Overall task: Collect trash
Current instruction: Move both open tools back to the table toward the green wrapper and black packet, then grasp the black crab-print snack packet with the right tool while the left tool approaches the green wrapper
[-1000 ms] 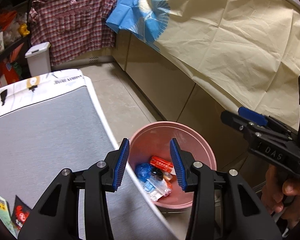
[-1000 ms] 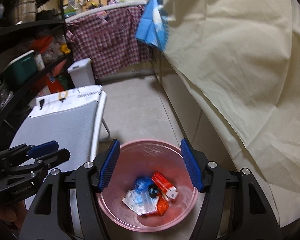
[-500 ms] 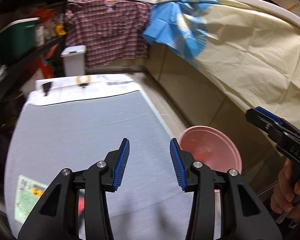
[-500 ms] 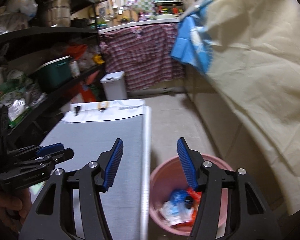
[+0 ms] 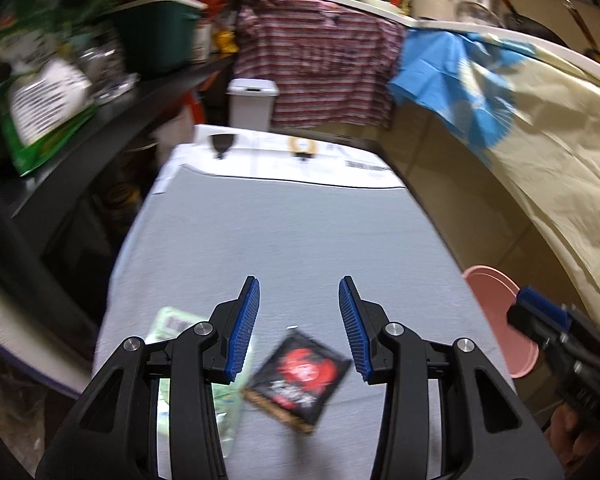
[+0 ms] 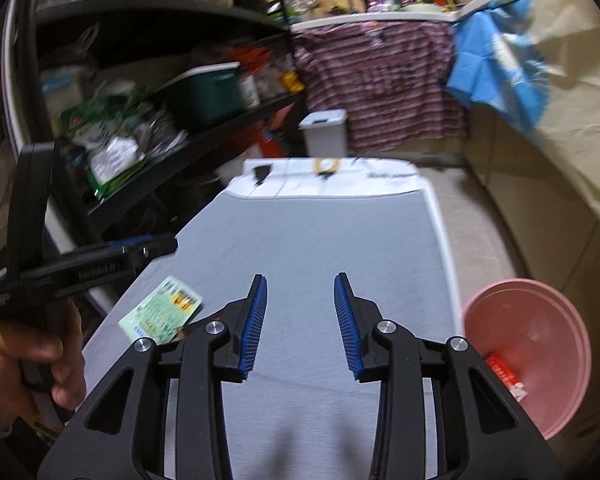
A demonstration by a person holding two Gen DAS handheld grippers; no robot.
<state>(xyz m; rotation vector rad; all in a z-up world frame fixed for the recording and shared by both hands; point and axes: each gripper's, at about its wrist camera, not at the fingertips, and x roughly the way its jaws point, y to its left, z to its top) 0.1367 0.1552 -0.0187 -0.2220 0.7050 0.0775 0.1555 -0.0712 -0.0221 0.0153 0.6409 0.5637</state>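
Note:
A black sachet with red print (image 5: 298, 376) lies on the grey table top (image 5: 292, 220), just below my left gripper (image 5: 299, 282), which is open and holds nothing. A pale green wrapper (image 5: 172, 324) lies to its left, partly behind my left finger. In the right wrist view the green wrapper (image 6: 162, 312) lies left of my right gripper (image 6: 300, 280). Its jaws are closing with nothing between them. The pink bin (image 6: 532, 344) stands on the floor at the table's right edge with a red packet (image 6: 500, 368) inside. The pink bin (image 5: 500, 300) also shows in the left wrist view.
Black shelves (image 6: 172, 148) crowded with bags and a green box (image 6: 212, 92) run along the left of the table. A white lidded bin (image 6: 326, 132) stands past its far end. A cream sheet (image 5: 560, 184) drapes the counter on the right. A hand (image 6: 16, 360) grips the left gripper's handle.
Both grippers have swung left, from above the pink bin to above the grey table. The black sachet and green wrapper came into view. The right jaws have narrowed.

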